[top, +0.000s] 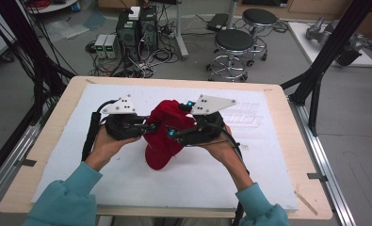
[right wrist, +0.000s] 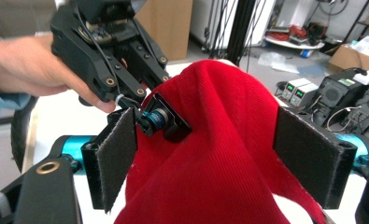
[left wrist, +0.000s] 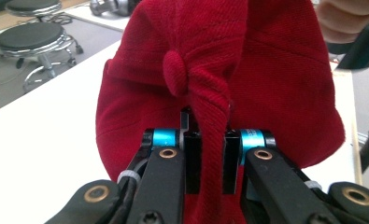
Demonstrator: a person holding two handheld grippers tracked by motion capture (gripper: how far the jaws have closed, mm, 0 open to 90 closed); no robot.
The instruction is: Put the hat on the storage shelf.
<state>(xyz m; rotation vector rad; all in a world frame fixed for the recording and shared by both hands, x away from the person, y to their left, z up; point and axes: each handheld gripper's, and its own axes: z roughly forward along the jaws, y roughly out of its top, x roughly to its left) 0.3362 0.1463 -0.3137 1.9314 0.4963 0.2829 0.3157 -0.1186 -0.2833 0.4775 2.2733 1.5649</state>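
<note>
My left claw [left wrist: 209, 161] is clamped tight on a pinched fold of the red cap [left wrist: 247, 79], just below its top button [left wrist: 176, 74]; the cloth runs down between the 2 jaws with no gap either side. My right claw [right wrist: 217, 158] stands wide apart, its 2 pads either side of a raised ridge of the cap [right wrist: 219, 154], with the cloth between them but neither pad pressing on it as far as I can tell.

From above, both claws meet over the middle of the white-covered bench [top: 249, 188], left claw [top: 151, 126] on 1 side of the cap [top: 162, 146], right claw [top: 170, 133] on the other. The cap is held up in a bunched heap, its lower end near or on the sheet; I cannot tell which.

My judgement: the first grip is made and the cap is gathered. What is left is for the right claw to close on its ridge, then for the 2 to fold or reshape the cap and lay it down.
</note>
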